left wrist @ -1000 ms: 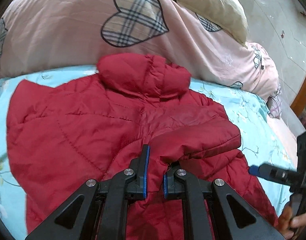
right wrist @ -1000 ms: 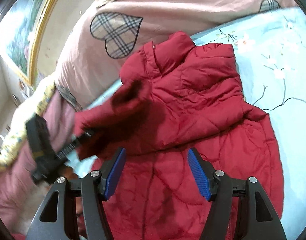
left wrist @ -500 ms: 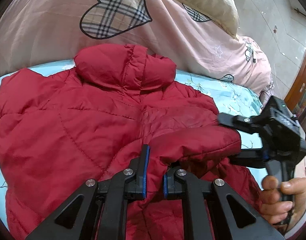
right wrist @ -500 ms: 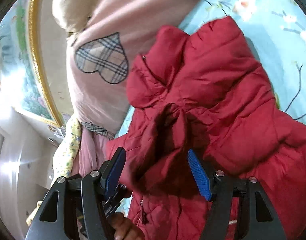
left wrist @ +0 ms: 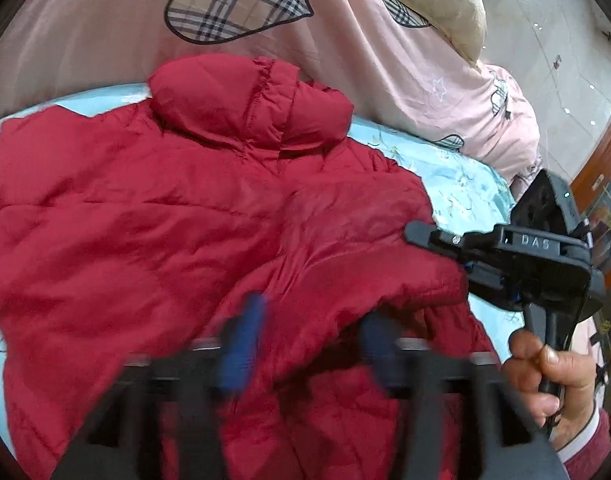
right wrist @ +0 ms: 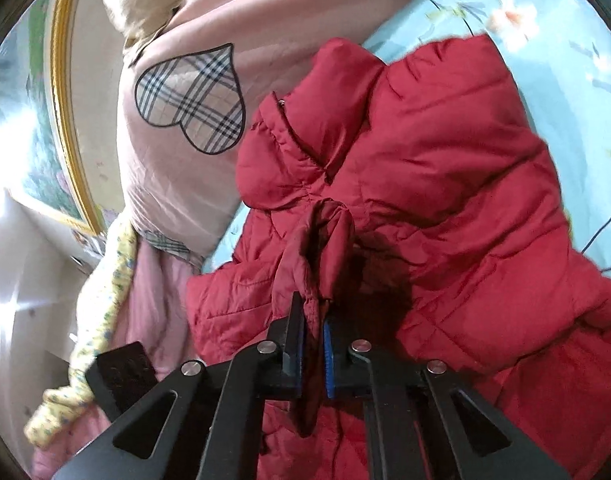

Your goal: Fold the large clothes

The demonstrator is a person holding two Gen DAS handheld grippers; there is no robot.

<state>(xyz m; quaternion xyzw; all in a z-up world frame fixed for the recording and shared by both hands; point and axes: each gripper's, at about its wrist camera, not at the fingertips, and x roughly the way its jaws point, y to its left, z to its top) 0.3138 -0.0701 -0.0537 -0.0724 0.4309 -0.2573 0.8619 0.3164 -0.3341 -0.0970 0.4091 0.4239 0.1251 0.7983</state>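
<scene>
Right wrist view: the right gripper [right wrist: 313, 332] is clenched on the cuff of the red quilted puffer jacket [right wrist: 445, 184] lying on the light-blue floral bedsheet [right wrist: 565, 92] – a thin, slick pinch likely to slip – while the left gripper [left wrist: 309, 344], jaws opening, is letting the sleeve go.

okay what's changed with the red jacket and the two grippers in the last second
The sleeve changed hands: the right gripper closed on its cuff, and the left gripper, which had pinched it, is opening. The red puffer jacket stays spread on the blue floral sheet.
</scene>
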